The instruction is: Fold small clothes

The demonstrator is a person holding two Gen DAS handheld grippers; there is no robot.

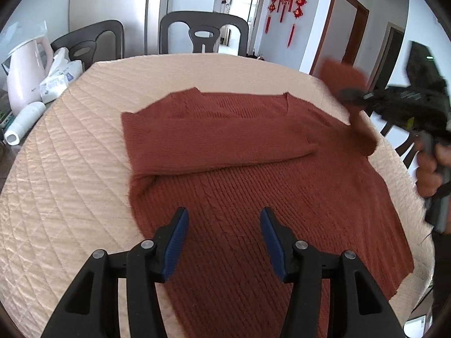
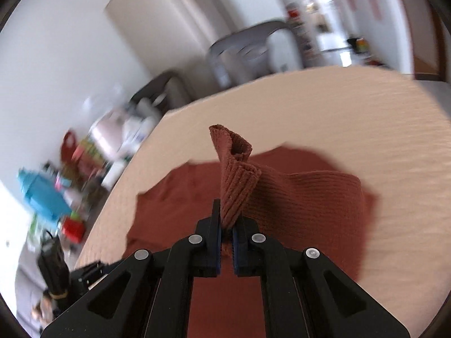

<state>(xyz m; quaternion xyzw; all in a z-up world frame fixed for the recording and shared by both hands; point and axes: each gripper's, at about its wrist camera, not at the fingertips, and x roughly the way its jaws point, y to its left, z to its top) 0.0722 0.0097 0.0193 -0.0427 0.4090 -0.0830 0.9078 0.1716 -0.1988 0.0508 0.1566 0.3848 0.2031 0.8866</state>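
A rust-red knit sweater (image 1: 253, 174) lies flat on the peach quilted table cover (image 1: 70, 169). One sleeve (image 1: 214, 140) is folded across its chest. My left gripper (image 1: 224, 219) is open and empty, low over the sweater's lower body. My right gripper (image 2: 227, 222) is shut on the ribbed cuff of the other sleeve (image 2: 235, 174) and holds it lifted above the sweater (image 2: 174, 197). In the left wrist view the right gripper (image 1: 349, 95) is at the right edge, with the raised sleeve (image 1: 342, 74) blurred.
Two dark chairs (image 1: 203, 32) stand behind the table. A pink kettle (image 1: 25, 70), a tissue pack (image 1: 59, 76) and a white roll (image 1: 25, 121) sit off the table's left. Clutter (image 2: 48, 194) lies on the floor to the left in the right wrist view.
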